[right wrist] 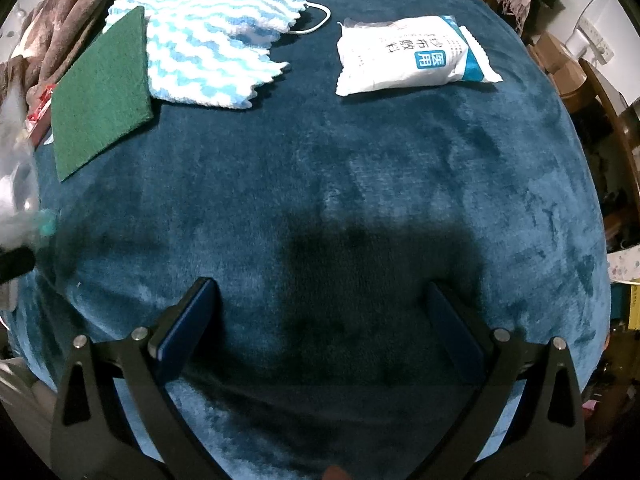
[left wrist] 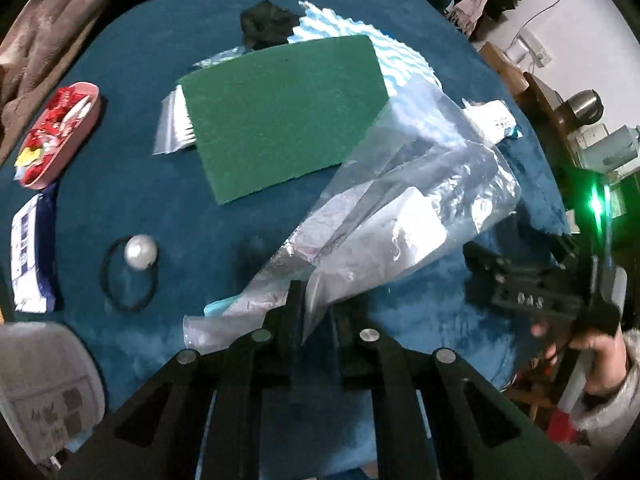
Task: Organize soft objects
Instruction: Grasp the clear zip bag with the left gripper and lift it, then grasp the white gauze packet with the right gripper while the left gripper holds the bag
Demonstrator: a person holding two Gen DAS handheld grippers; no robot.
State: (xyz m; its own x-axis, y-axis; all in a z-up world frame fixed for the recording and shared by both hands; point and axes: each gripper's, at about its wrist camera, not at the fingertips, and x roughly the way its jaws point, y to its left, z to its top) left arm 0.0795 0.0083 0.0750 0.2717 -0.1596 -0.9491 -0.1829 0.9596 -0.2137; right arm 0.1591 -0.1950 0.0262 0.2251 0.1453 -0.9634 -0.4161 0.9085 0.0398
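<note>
While the left gripper point(left wrist: 316, 300) pinched a clear plastic bag point(left wrist: 404, 208), the right gripper point(right wrist: 320, 320) gaped empty near a white packet point(right wrist: 408, 56) printed "医用".

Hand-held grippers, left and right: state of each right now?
Left hand-held gripper: shut on the clear plastic bag.
Right hand-held gripper: open, holding nothing, above the blue cloth.

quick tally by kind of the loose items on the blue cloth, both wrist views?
Scouring pad: 1
Striped cloth: 1
Black cloth wad: 1
Clear plastic bags: 2, one under the pad
Sealed packs: 2, second at
Hair tie with pearl: 1
Pink tray: 1
Total: 9
</note>
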